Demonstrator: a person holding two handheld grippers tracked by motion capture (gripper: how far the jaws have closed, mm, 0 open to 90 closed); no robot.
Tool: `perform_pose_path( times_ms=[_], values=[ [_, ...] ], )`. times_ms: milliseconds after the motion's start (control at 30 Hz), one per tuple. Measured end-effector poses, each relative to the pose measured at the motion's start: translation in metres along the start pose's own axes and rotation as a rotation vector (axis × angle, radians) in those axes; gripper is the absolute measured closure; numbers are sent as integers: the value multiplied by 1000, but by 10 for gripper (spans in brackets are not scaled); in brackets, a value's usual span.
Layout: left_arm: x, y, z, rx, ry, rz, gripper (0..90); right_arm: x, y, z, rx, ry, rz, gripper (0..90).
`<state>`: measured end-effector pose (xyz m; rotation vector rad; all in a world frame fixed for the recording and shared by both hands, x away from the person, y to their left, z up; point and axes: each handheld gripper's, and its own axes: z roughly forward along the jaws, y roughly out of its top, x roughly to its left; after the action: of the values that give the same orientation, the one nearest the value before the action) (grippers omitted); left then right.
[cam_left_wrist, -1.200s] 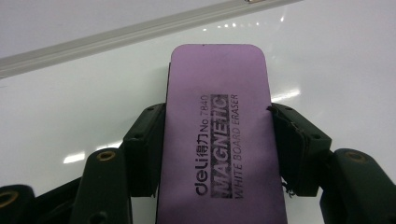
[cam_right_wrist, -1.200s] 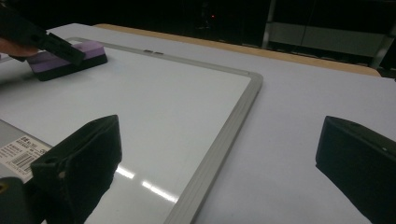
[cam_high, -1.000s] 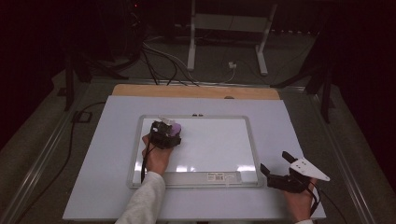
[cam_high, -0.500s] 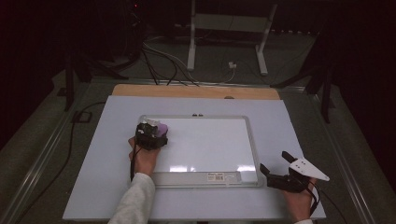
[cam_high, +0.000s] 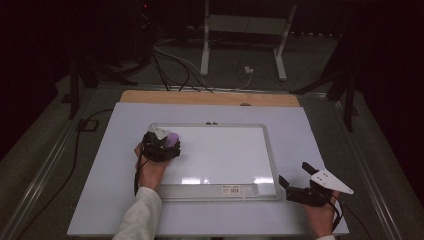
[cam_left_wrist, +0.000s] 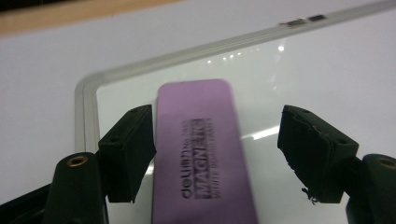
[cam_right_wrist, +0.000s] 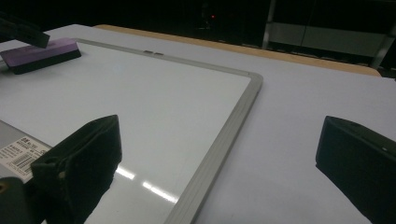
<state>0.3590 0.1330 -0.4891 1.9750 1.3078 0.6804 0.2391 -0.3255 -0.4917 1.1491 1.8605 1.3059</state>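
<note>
White covers the worktop (cam_high: 110, 165), and a whiteboard (cam_high: 220, 160) with a grey frame lies flat in the middle of it. Nearest, at the bottom right of the high view, the right gripper (cam_high: 294, 179) sits low beside the board's near right corner. In the right gripper view its fingers (cam_right_wrist: 79, 163) stand wide apart with nothing between them; one is over the board's shiny face and the other over the bare worktop, with the grey frame running between.

A bit farther in, on the left, a hand (cam_high: 150, 170) in a pale sleeve holds the left gripper (cam_high: 165, 142) over the board's far left corner. A purple eraser (cam_left_wrist: 201, 154) lies flat on the board there. The left fingers (cam_left_wrist: 128, 151) have just been opening. One finger is just beside the eraser's long edge, the other is well apart from it, so they do not squeeze it.

Behind the worktop, a strip of brown wood (cam_high: 210, 98) runs along the far edge, with a dark floor, cables and a metal stand beyond.
</note>
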Motion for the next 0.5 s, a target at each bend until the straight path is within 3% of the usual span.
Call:
perform_pose_path(
  times_ms=[33,133,200,500],
  values=[
    [-2,0,-1,9,-21,35,329,0,0,0,0,0,0,7],
    [-6,-1,2,49,5,81,352,1,0,0,1,0,0,7],
    [-4,-3,6,74,4,67,353,1,0,0,-2,0,-3,7],
    [0,-2,7,77,14,52,377,0,0,0,-3,-1,2,7]
  ],
)
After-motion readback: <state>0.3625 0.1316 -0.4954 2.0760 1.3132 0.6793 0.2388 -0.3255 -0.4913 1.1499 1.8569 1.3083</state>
